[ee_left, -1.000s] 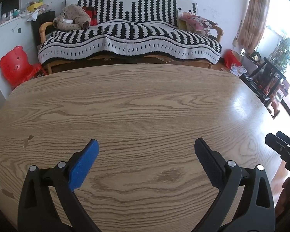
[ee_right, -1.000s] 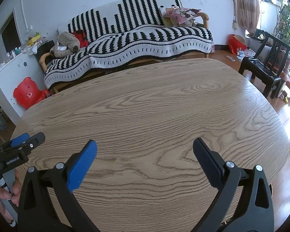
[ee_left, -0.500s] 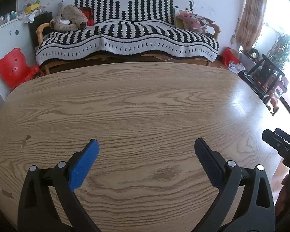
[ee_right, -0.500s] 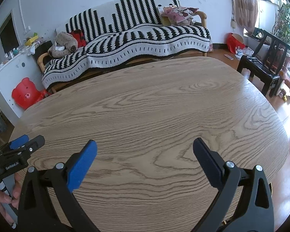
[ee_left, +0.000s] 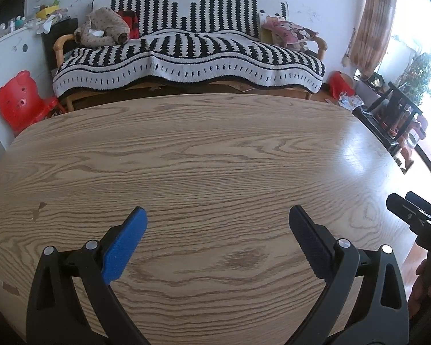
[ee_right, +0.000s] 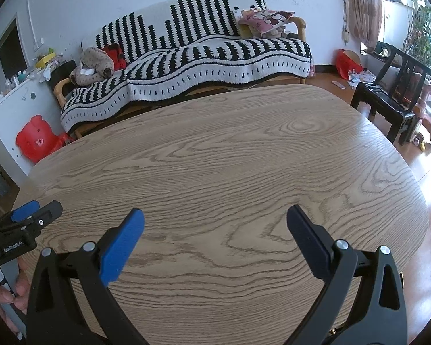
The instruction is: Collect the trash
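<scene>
The big wooden table (ee_left: pixel 215 158) fills most of both views, and everything here is told from it. The left gripper (ee_left: pixel 217 224) hangs over the near side of the table. Its jaws are spread wide and nothing is between them. One finger has a blue pad (ee_left: pixel 125 245) and the other has a dark pad (ee_left: pixel 309 244). The right gripper (ee_right: pixel 215 224) hangs over the near side of the table too, a bit to the right of the left one. Its jaws are also spread wide with nothing in them. Each gripper shows at the edge of the other one's view, near the table's edge.

No trash shows on the wood of the table. Some small bits of paper litter (ee_right: pixel 356 76) lie on the floor past the far right corner of the table, just beside a red bag (ee_right: pixel 346 63). It is too small to tell more about it.

Behind the far edge of the table stands a sofa (ee_left: pixel 186 54) with a black and white striped blanket. A brown soft toy (ee_left: pixel 103 30) lies on the sofa's left end and a pink pillow (ee_left: pixel 290 33) on its right end. A red bear chair (ee_left: pixel 23 103) stands past the table's far left corner. A dark wooden chair (ee_right: pixel 393 95) stands past the table's right side.
</scene>
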`<state>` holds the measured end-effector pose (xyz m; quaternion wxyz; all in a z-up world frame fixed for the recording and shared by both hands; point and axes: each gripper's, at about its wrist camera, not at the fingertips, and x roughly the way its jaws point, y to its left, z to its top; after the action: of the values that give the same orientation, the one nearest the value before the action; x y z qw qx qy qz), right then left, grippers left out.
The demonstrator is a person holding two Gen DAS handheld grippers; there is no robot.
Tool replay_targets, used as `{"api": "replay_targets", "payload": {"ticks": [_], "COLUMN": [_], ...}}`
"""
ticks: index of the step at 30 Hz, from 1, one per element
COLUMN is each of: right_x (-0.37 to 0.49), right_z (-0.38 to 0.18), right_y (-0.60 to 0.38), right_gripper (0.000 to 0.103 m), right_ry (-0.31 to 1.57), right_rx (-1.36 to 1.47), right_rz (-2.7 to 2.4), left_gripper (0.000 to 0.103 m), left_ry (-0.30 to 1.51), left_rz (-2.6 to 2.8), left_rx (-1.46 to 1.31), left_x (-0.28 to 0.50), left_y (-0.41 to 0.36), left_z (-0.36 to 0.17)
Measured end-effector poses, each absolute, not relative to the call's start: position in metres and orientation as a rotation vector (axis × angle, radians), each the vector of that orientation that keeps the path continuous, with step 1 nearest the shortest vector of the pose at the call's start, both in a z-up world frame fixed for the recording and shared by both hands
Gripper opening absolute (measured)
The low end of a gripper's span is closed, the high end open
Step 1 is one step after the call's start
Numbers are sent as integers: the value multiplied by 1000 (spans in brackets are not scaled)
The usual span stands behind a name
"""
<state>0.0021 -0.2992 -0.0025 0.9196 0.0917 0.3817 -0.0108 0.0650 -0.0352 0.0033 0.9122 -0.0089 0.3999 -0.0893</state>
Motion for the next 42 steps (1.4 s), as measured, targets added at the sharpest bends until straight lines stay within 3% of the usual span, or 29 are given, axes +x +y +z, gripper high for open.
{"api": "replay_targets", "payload": {"ticks": [42], "right_x": [1], "right_z": [1], "right_y": [-308], "right_gripper": [96], "right_ry": [785], "right_rx": [193], "right_rz": [-14], "left_gripper": [96], "left_ry": [827], "left_rz": [-168], "left_rx": [-13], "left_x": [66], "left_y": [-31], "left_z": [0]}}
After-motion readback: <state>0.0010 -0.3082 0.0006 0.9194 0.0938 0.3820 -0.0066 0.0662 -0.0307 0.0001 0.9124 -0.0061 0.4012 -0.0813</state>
